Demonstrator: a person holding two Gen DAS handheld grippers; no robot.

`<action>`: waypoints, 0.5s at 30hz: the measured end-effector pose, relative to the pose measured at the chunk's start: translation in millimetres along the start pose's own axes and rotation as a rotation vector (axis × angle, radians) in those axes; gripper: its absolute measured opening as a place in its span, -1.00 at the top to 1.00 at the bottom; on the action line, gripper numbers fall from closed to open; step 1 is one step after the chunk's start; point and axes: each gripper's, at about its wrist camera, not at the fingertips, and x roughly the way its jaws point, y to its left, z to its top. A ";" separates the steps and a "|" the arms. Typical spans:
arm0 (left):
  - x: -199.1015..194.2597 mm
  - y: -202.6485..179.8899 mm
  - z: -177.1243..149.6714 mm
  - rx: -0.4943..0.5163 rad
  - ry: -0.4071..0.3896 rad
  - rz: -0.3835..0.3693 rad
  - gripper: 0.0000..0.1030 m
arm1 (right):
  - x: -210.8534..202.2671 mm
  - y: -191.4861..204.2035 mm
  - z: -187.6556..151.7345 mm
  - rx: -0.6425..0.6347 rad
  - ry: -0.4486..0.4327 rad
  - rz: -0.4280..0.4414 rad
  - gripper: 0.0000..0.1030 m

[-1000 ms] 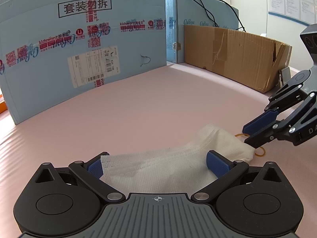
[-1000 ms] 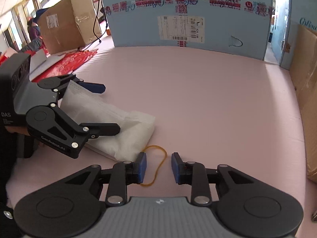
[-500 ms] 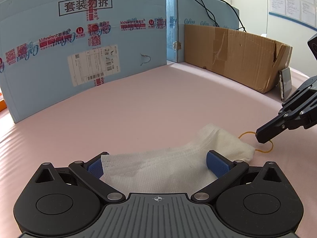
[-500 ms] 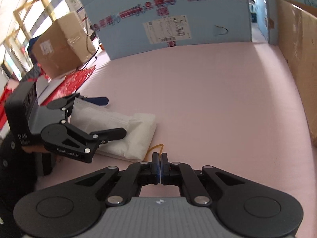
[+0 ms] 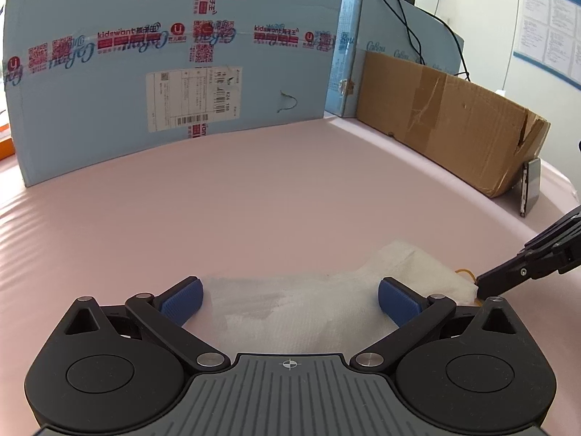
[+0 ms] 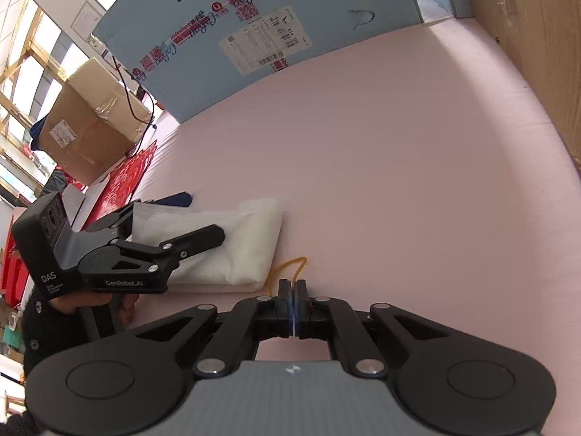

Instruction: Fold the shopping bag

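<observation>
The folded white shopping bag (image 5: 308, 309) lies flat on the pink table (image 5: 254, 200). My left gripper (image 5: 289, 301) is open, and its blue pads (image 5: 181, 299) straddle the bag without pressing on it. From the right wrist, the bag (image 6: 247, 247) sits just left of a yellow rubber band (image 6: 290, 264). My right gripper (image 6: 292, 287) is shut on the near end of that band, right beside the bag's corner. In the left wrist view the right gripper (image 5: 483, 287) reaches in from the right, with the rubber band (image 5: 466, 272) at its tip. The left gripper (image 6: 203, 216) rests over the bag.
A large blue carton (image 5: 174, 72) walls off the back of the table. A brown cardboard box (image 5: 454, 127) runs along the right side, with a dark flat device (image 5: 530, 189) leaning at its end. A hand (image 6: 127, 305) holds the left gripper; red paper (image 6: 127, 181) lies beyond.
My right gripper went from open around the rubber band to shut on it, and it rolled so its view is now tilted. The left gripper and bag stayed put.
</observation>
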 end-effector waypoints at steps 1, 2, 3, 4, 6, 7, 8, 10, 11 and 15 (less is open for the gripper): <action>0.3 0.4 0.0 -0.003 0.001 0.004 -1.00 | 1.8 1.2 -0.6 -0.003 0.000 0.006 0.98; 0.4 1.9 -0.2 -0.013 0.000 0.009 -1.00 | 3.6 3.0 -2.2 -0.010 0.005 0.015 0.98; 0.6 2.6 -0.4 -0.018 -0.001 0.014 -1.00 | 5.5 5.7 -4.3 -0.017 0.014 0.031 0.98; 0.8 3.1 -0.6 -0.022 -0.002 0.019 -1.00 | 6.4 6.5 -5.4 -0.013 0.020 0.045 0.98; 0.6 -1.5 -0.6 -0.004 -0.001 0.040 -1.00 | 7.2 2.6 -6.9 0.027 0.033 0.100 0.98; 0.0 -4.4 -0.4 0.006 -0.002 0.053 -1.00 | 7.2 -1.0 -7.2 0.051 0.036 0.119 0.98; -1.8 -7.6 -0.3 0.016 -0.007 0.064 -1.00 | 6.5 -4.1 -7.8 0.066 0.030 0.114 0.98; -5.4 -17.0 0.2 0.056 -0.020 0.075 -1.00 | 3.6 -11.0 -7.5 0.091 0.014 0.103 0.95; -6.9 -23.8 0.8 0.090 -0.029 0.072 -1.00 | 2.1 -12.7 -6.9 0.098 0.010 0.098 0.90; -13.0 -50.8 3.1 0.227 -0.065 0.063 -1.00 | -4.0 -14.8 -6.4 0.092 -0.008 0.083 0.86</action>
